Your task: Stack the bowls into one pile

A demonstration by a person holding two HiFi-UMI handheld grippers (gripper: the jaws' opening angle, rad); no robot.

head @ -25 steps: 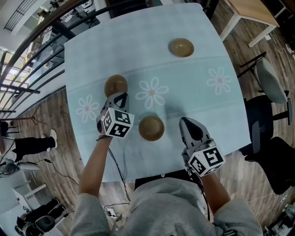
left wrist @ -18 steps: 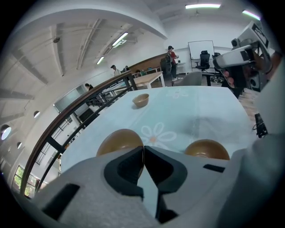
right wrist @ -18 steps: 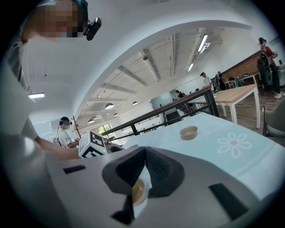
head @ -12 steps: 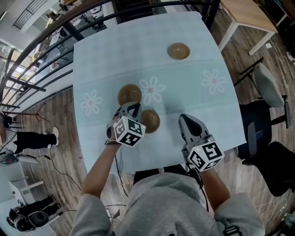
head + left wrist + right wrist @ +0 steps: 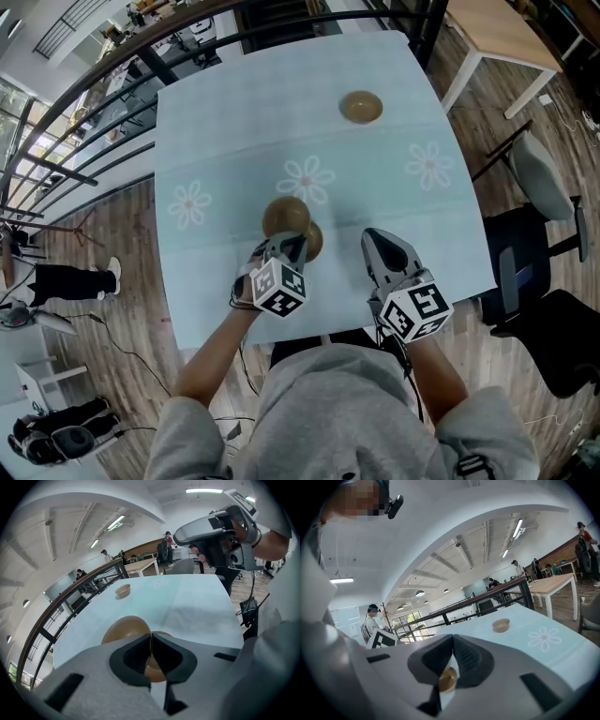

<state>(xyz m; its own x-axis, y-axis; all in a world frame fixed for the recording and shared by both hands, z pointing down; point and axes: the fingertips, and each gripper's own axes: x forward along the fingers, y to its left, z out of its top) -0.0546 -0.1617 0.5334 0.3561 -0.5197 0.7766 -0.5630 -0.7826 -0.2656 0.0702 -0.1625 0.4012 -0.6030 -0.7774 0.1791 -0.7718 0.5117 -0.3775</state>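
Three brown bowls are on the pale blue flowered table [image 5: 225, 112]. My left gripper [image 5: 286, 242] is shut on the rim of one bowl [image 5: 284, 215] and holds it tilted, half over a second bowl [image 5: 314, 242] near the front edge. In the left gripper view the held bowl [image 5: 125, 629] fills the space past the closed jaws, and the second bowl [image 5: 158, 671] shows below them. The third bowl [image 5: 361, 106] stands alone at the far side. My right gripper [image 5: 380, 240] is shut and empty, to the right of the two bowls.
A dark railing [image 5: 112, 56] runs along the table's far left side. A wooden table [image 5: 511, 28] and chairs [image 5: 539, 169] stand to the right. Several people are in the background of the gripper views.
My left gripper has carried its bowl to the right, from the table's left part to over the near bowl. The right gripper has barely shifted.
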